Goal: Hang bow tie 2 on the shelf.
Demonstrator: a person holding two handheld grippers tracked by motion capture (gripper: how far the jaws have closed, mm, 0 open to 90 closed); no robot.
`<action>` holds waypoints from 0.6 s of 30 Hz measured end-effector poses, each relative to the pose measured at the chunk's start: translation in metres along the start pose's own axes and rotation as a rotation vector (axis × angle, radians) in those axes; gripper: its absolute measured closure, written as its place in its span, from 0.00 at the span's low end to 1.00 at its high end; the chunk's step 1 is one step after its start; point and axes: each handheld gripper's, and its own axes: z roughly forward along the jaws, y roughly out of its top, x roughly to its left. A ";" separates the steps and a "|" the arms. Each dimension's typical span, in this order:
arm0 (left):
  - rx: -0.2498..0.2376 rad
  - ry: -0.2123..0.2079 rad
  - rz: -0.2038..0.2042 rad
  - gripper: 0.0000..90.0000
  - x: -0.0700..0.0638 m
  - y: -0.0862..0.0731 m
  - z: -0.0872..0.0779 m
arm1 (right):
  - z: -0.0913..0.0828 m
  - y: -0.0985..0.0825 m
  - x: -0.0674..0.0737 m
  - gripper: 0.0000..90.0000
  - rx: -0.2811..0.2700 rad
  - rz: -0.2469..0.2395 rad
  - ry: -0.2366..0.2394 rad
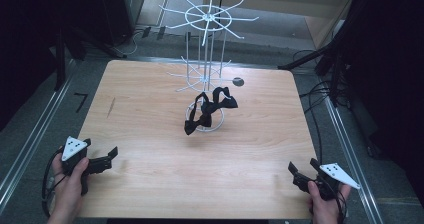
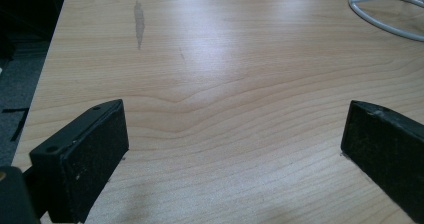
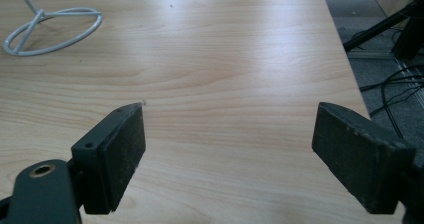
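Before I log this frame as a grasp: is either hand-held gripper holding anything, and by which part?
Nothing is held. The left hand-held gripper and right hand-held gripper both stand open over the bare table, away from the black bow ties hanging on the white wire rack.

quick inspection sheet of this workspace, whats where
surface: light wooden table, a dark streak near its left side and a dark round spot at the back
job's things: white wire rack standing at the back centre; black bow ties hanging low on it
clutter: nothing seen
grippers: left gripper at the near left corner, right gripper at the near right corner, both open, empty, low over the table
cables: black cable trailing from the left gripper; loose cables on the floor at right
surroundings: grey floor, dark stands, metal rails
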 end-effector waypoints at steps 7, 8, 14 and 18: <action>-0.002 0.004 -0.003 0.00 0.000 0.000 0.000 | -0.012 -0.007 -0.011 0.16 0.006 0.004 -0.031; -0.001 0.004 -0.002 0.00 0.000 0.000 0.000 | -0.014 -0.008 -0.013 0.16 0.002 0.009 -0.032; -0.001 0.004 -0.001 0.00 0.000 0.000 0.000 | -0.025 -0.010 -0.022 0.17 -0.020 0.039 -0.052; 0.000 0.002 -0.002 0.00 0.000 0.000 0.000 | -0.028 -0.013 -0.024 0.17 0.001 0.022 -0.082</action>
